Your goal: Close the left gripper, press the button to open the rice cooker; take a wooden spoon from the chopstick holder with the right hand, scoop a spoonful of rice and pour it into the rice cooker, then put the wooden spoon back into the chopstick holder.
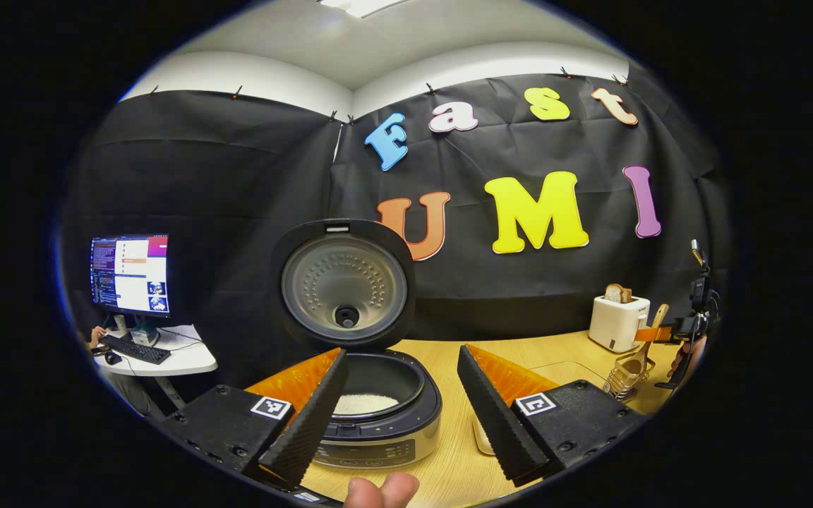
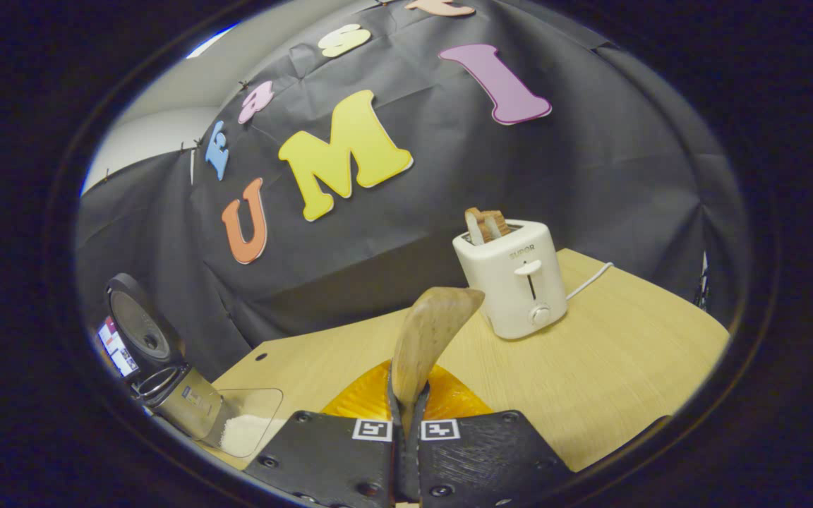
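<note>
Left gripper [image 1: 399, 416] hangs with its fingers spread wide, nothing between them, right in front of the rice cooker [image 1: 378, 416]; lid up, rice in the pot; right gripper [image 2: 406, 451] has both fingers pinched on the wooden spoon [image 2: 428, 339], bowl pointing up before the toaster [image 2: 516, 279]; in the left gripper view that spoon sits over the chopstick holder [image 1: 629, 377] on the table [image 1: 562, 349]

Place: recording booth, lab-like.
Evidence: black cloth wall [image 1: 237, 183]; wooden desk [image 2: 625, 339]; monitor workstation [image 1: 131, 275] at left.
</note>
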